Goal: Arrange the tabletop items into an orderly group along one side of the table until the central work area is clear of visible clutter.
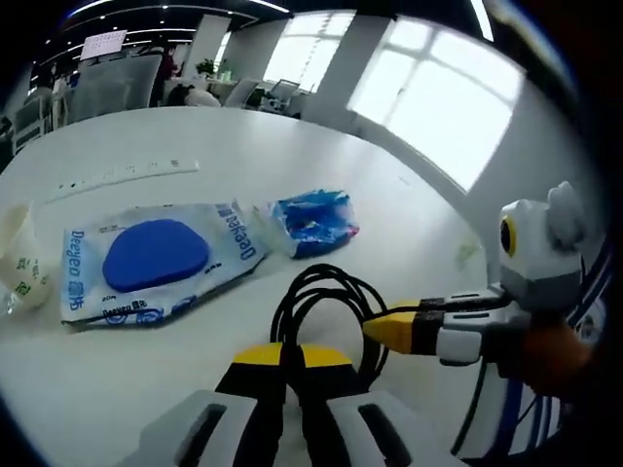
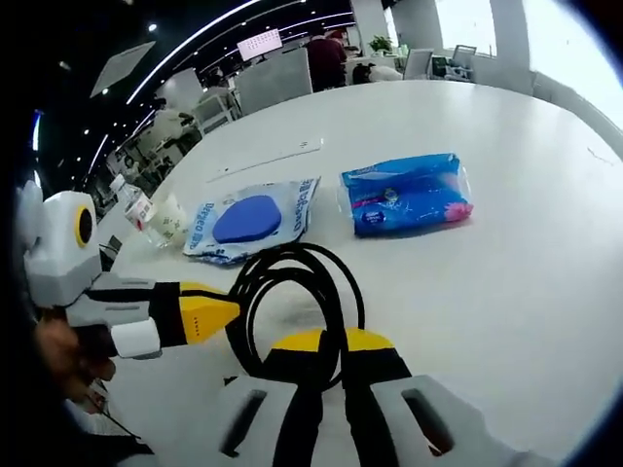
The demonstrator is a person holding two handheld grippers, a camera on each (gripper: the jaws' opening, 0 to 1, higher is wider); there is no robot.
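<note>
Black coiled cable (image 1: 326,311) sits nearest, both claws pinched on it: left gripper (image 1: 285,358) has jaws closed on the loop's near edge, right gripper (image 2: 331,342) likewise closed on the same loop. Cable lies on the white table (image 1: 292,165), near its front edge. Beyond it: flat white-and-blue pouch (image 1: 156,258), blue wipes pack (image 1: 313,222), crumpled wrapper (image 1: 21,258). Risk, as I judge it: pulling apart could uncoil the cable, or dragging could sweep it into the pouch.
</note>
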